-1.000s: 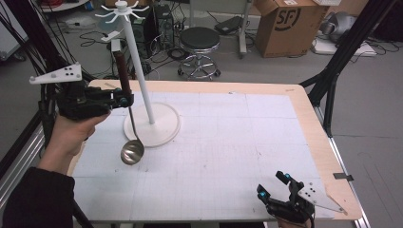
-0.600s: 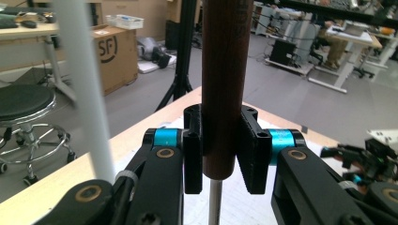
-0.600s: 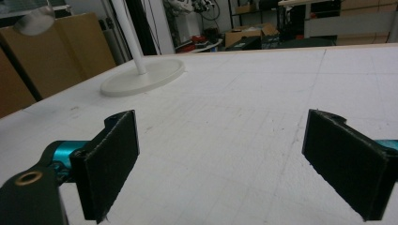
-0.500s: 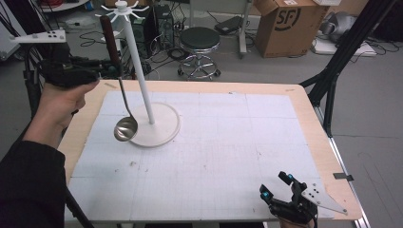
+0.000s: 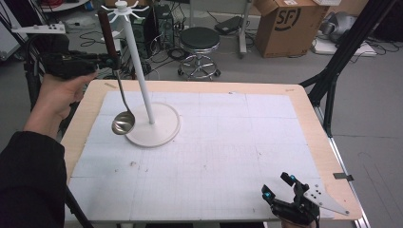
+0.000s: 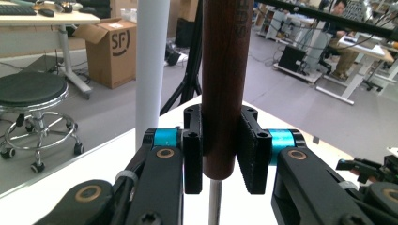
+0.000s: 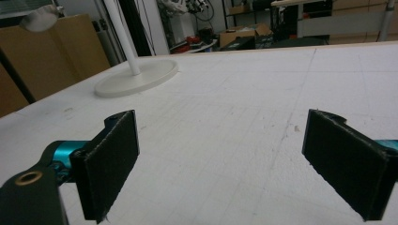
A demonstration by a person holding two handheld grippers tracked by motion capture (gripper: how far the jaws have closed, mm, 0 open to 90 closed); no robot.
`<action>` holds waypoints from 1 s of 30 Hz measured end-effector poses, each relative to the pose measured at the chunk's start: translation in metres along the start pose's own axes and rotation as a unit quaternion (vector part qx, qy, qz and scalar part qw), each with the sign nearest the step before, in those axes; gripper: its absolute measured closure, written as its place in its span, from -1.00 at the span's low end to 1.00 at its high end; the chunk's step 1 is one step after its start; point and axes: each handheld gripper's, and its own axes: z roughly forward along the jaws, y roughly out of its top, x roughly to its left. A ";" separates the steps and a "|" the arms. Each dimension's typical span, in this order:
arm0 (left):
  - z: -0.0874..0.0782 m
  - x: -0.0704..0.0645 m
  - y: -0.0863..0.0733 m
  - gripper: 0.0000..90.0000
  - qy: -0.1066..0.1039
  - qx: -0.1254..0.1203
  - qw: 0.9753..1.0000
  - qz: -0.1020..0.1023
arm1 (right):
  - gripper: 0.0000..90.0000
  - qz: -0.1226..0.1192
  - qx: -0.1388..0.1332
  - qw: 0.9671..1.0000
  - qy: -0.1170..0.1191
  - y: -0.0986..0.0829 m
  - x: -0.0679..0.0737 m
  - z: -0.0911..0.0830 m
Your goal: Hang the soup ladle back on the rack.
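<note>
At the far left of the high view, the person's left hand [image 5: 59,97] holds the left tongs [image 5: 105,59] up above the table's left edge, and these are closed on the dark wooden handle of a ladle [image 5: 116,80]; in the left gripper view the two black pads press the handle [image 6: 224,84] from either side near its lower end, with the thin metal shaft running down out of it. The ladle hangs upright, its steel bowl [image 5: 123,123] low over the near-left rim of the round white base [image 5: 161,130] of the hanging rack [image 5: 142,80], whether touching it or just above it I cannot tell. The top of the handle reaches about to the height of the ring of hooks [image 5: 122,8] at the top of the white pole, just left of it, but no hook seems to carry it yet. So the work looks roughly half done: the ladle is gripped, raised and brought beside the pole, and what remains, as I judge it, is to catch the handle's end on a hook, let go and draw the tongs away. Whether the handle has a hole or loop for that is not visible. Farther right the white mat on the table [image 5: 214,156] lies bare, and at the near right corner the right tongs [image 5: 278,187] rest low with the jaws spread wide and nothing between them, pointed across the mat toward the rack base [image 7: 136,77].
</note>
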 end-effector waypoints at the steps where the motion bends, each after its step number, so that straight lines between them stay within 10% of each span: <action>1: 0.001 0.000 0.000 0.64 0.001 0.001 1.000 -0.001 | -0.77 0.000 0.000 1.000 0.000 0.000 0.000 0.000; 17: 0.020 0.005 0.004 0.64 0.002 0.020 1.000 0.001 | -0.77 0.001 0.000 1.000 -0.005 0.000 -0.002 -0.002; 30: 0.029 0.015 -0.016 0.29 -0.002 -0.024 0.999 -0.022 | -0.77 0.001 -0.004 1.000 -0.008 0.000 -0.003 -0.003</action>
